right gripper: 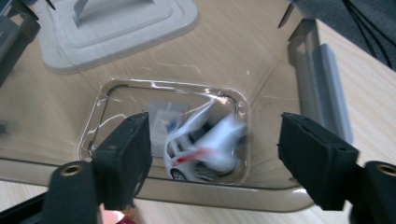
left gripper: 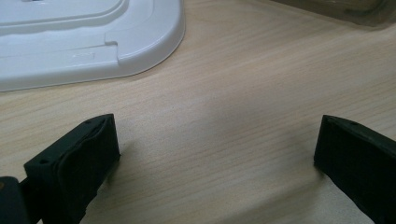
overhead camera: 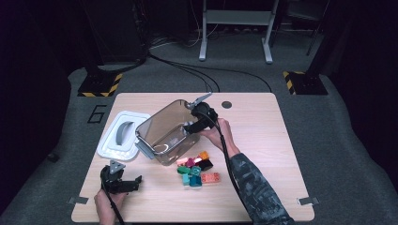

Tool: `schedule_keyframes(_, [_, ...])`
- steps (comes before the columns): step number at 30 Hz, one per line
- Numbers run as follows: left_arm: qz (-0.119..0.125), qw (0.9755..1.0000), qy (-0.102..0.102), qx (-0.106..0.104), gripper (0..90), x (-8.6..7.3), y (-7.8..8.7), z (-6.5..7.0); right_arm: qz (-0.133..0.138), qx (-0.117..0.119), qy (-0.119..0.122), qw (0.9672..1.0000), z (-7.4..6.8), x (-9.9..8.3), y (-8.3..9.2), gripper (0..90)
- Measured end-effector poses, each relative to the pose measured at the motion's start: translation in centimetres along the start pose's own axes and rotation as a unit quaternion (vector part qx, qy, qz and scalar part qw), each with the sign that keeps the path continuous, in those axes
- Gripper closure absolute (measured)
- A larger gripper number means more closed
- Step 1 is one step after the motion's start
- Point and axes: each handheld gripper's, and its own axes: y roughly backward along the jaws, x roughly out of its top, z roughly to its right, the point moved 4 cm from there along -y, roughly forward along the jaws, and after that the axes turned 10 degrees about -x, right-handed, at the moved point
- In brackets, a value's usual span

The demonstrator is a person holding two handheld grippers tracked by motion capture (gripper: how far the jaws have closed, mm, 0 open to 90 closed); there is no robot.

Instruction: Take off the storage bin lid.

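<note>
A clear plastic container (overhead camera: 164,126) stands tilted at the table's middle. In the right gripper view a white toy car (right gripper: 205,144) with red and blue marks lies blurred at the bottom of the container (right gripper: 261,70). My right gripper (overhead camera: 193,125) is at the container's right side. It (right gripper: 217,130) is open, with nothing between its pads and the car well beyond them. Near the front left corner my left gripper (overhead camera: 121,178) rests low over bare wood. In its own view it (left gripper: 215,135) is open and holds nothing.
The container's white lid (overhead camera: 123,136) lies flat to the left of the container, just ahead of the left gripper (left gripper: 84,42). A heap of coloured toy bricks (overhead camera: 197,169) sits in front of the container. The wooden table (overhead camera: 263,140) has free room on its right half.
</note>
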Motion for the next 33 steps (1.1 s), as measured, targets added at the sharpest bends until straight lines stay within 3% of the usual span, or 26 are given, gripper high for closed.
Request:
schedule_keyframes(8, [0.004, 1.0, 0.004, 0.001, 0.0, 0.0, 0.0, 0.0, 0.028, -0.008, -0.012, 0.9995, 1.8, -0.8, 2.4, 13.0])
schedule_keyframes(11, [0.004, 1.0, 0.004, 0.001, 0.0, 0.0, -0.1, 0.0, 0.044, -0.012, -0.026, 0.9986, 2.8, -1.9, 3.7, 10.3])
schedule_keyframes(15, [0.004, 1.0, 0.004, 0.001, 0.0, 0.0, -0.1, 0.0, 0.047, -0.022, -0.041, 0.9978, 4.2, -4.0, 4.7, 6.1])
schedule_keyframes(21, [0.004, 1.0, 0.005, 0.001, 0.0, 0.0, -0.1, 0.0, 0.036, -0.035, -0.069, 0.9963, 5.6, -8.1, 4.4, 0.0])
schedule_keyframes(33, [0.011, 0.9999, 0.004, 0.002, 0.0, 0.0, -0.2, 0.1, 0.0, -0.054, -0.123, 0.991, 7.0, -15.9, 2.0, 0.0])
